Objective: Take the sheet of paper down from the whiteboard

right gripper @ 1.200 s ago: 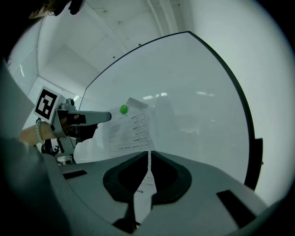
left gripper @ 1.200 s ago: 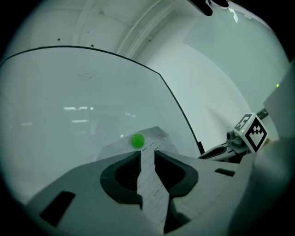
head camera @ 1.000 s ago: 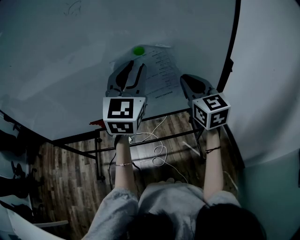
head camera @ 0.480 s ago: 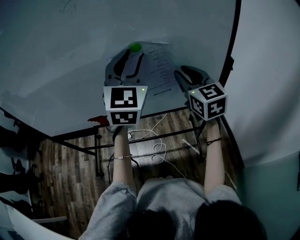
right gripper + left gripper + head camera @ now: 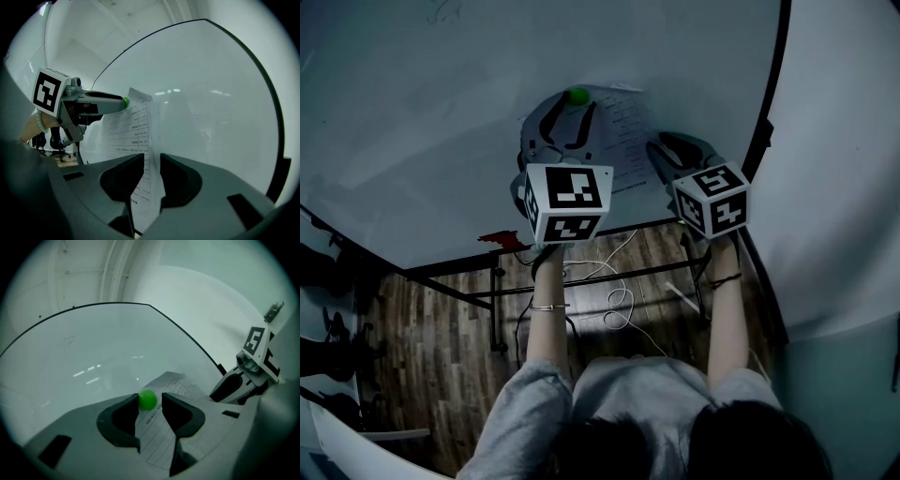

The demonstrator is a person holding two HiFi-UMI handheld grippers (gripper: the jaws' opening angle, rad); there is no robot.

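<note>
A printed sheet of paper (image 5: 625, 141) hangs on the whiteboard (image 5: 441, 112), pinned at its top by a round green magnet (image 5: 578, 95). My left gripper (image 5: 574, 109) points at the board with the magnet (image 5: 148, 399) between its fingertips; its jaws are opening, and a gap shows beside the magnet. My right gripper (image 5: 657, 147) is at the sheet's lower right edge. In the right gripper view the paper's (image 5: 126, 136) edge stands off the board and runs between the narrow jaws of that gripper (image 5: 151, 157), which is shut on it.
The whiteboard's black frame (image 5: 764, 112) runs down the right side, with a pale wall beyond. Below are the stand's black bars (image 5: 581, 277), white cables (image 5: 619, 305) on the wooden floor, a red item (image 5: 502, 240) and office chairs (image 5: 319, 272) at far left.
My left gripper has moved up the board to the magnet and rolled, and its jaws have spread around it. The right gripper has shifted slightly along the paper's edge.
</note>
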